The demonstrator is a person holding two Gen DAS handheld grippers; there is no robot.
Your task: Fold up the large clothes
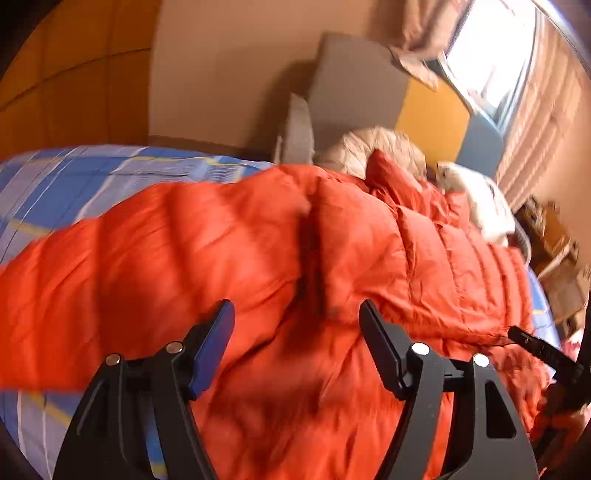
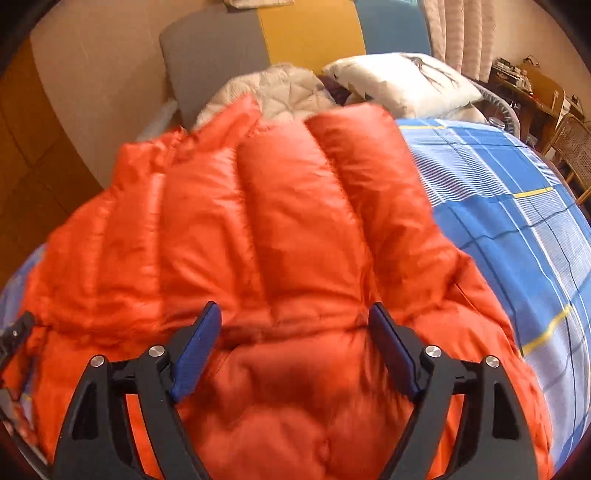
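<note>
A large orange puffer jacket (image 1: 258, 240) lies spread on a bed with a blue plaid cover (image 1: 74, 177). My left gripper (image 1: 297, 314) is open, its jaws wide apart just above the jacket's near part, holding nothing. In the right wrist view the same jacket (image 2: 277, 229) fills the middle, over the blue plaid cover (image 2: 517, 221). My right gripper (image 2: 295, 314) is open above the jacket's near hem, holding nothing. The right gripper's tip also shows in the left wrist view (image 1: 543, 347) at the jacket's right edge.
A beige quilted garment (image 2: 280, 85) and a white pillow (image 2: 402, 81) lie at the head of the bed against a grey, yellow and blue headboard (image 2: 310, 33). A desk and a wicker chair (image 2: 569, 144) stand to the right. A window with curtains (image 1: 491, 55) is beyond.
</note>
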